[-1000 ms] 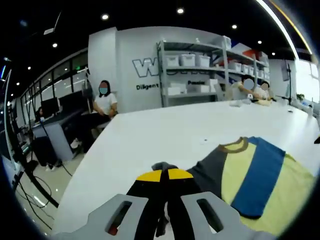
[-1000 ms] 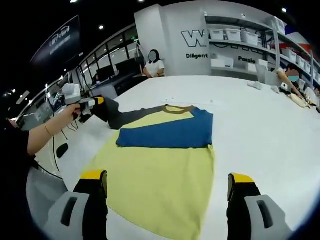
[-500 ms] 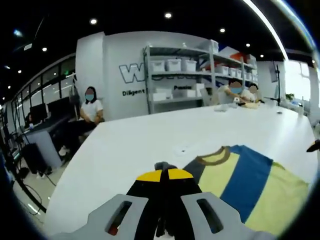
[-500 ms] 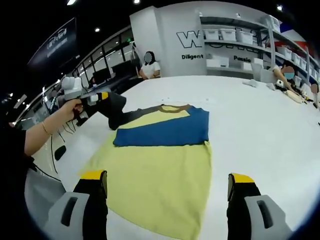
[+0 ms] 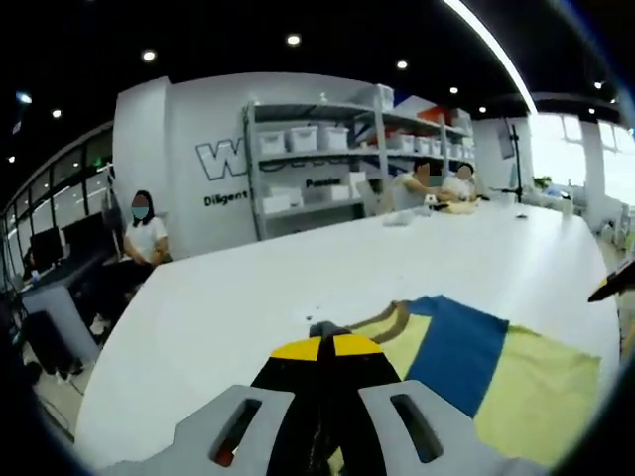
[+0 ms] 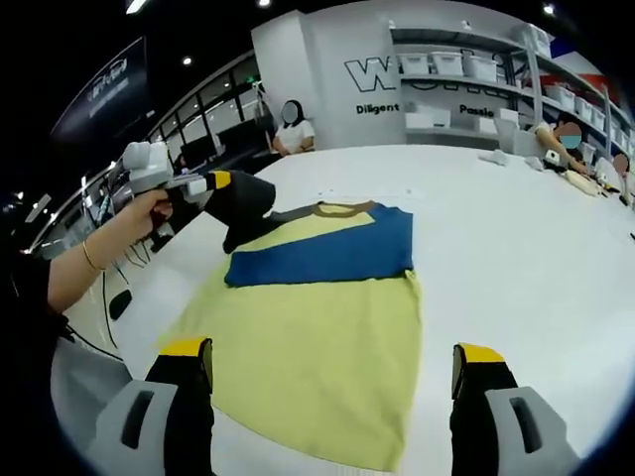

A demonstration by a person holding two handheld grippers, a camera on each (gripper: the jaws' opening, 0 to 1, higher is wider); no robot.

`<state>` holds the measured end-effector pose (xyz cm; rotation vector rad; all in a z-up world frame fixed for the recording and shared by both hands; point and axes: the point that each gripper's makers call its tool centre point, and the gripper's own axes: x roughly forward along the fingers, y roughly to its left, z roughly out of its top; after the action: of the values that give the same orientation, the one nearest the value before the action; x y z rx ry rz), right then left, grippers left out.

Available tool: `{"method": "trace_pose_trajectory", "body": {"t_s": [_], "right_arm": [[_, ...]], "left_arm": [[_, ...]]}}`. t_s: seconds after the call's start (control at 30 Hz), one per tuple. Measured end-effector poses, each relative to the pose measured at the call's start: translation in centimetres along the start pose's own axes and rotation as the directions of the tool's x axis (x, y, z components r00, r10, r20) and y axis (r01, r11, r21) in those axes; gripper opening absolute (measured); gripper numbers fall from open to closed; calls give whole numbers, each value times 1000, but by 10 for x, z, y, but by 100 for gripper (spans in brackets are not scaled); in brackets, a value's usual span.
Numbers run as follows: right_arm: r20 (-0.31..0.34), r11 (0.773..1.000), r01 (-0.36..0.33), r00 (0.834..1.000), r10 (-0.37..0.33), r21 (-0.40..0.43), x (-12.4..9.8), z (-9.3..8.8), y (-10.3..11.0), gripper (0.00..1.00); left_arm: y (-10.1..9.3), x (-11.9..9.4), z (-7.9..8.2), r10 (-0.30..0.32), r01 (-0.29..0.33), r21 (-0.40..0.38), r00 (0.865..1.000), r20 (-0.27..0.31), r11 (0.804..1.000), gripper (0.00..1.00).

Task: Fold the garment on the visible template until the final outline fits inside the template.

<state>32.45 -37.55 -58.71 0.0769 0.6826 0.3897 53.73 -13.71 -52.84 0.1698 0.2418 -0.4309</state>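
The yellow and blue shirt (image 6: 317,327) is lying flat on the white table (image 6: 516,268). The left tongs (image 6: 230,184) are clenching its dark grey sleeve (image 6: 248,203), lifting it over the shirt's shoulder. The right tongs (image 6: 327,372) are hovering wide apart above the hem, gripping nothing

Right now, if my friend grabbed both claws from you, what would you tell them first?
Left claw: shut on the shirt's dark grey sleeve, lifted over the shirt toward its middle.
Right claw: open, holding nothing, hovering at the shirt's near hem.
The yellow shirt with the blue band lies flat on the white table; its other side already looks folded in, leaving a straight edge.
No template outline can be made out.
Left to do: lay the sleeve down, let go, then fold the body smaller.
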Motion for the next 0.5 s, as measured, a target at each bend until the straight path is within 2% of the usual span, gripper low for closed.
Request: {"method": "trace_pose_trajectory", "body": {"t_s": [0.3,0.33,0.5], "right_arm": [[-6,1000,5,1000,-5,12,-1,-3,-3,99],[-8,1000,7,1000,-7,9,-2,-3,-3,99],[-6,1000,13,1000,-13,8,-2,-1,-6,99]], "left_arm": [[-32,15,-3,-57,57,20,998,-4,998,0],[-41,17,-3,-75,75,41,997,-1,996,0],[-62,22,-9,-108,109,101,994,-14,989,0]]}}
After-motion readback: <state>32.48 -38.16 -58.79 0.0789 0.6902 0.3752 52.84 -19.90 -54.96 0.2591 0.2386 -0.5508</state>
